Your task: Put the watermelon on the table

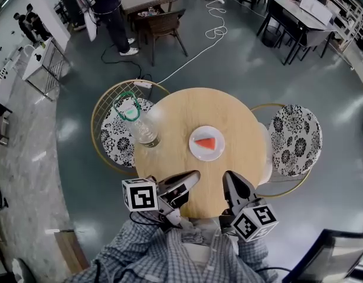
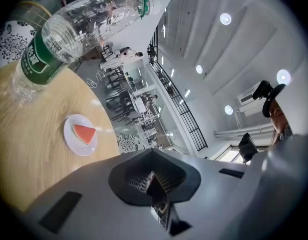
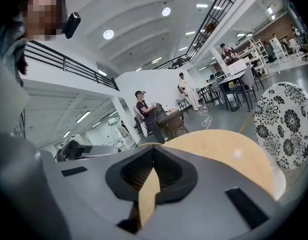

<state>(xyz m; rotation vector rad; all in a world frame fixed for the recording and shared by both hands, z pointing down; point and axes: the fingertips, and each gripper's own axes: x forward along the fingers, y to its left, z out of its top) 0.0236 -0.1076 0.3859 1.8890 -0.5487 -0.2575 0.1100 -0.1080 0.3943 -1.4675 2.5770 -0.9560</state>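
Both tools are closed and empty. The left tool (image 1: 192,177) has its jaws pressed together with nothing between them, as the left gripper view (image 2: 152,151) shows. The right tool (image 1: 230,177) shows its tips meeting in the right gripper view (image 3: 154,150), with only a thin sliver of the wooden surface (image 1: 228,114) visible behind them. In the head view both sit at the lower edge of the round surface and touch nothing on it.

The watermelon slice (image 1: 206,142) lies flat on a white plate (image 1: 196,152) near the middle of the surface, above and between the two tools. Its long axis runs roughly left to right in the head view. In the left gripper view its narrow tip points toward the right of the frame (image 2: 84,133). A clear plastic bottle (image 1: 141,127) stands left of the plate.
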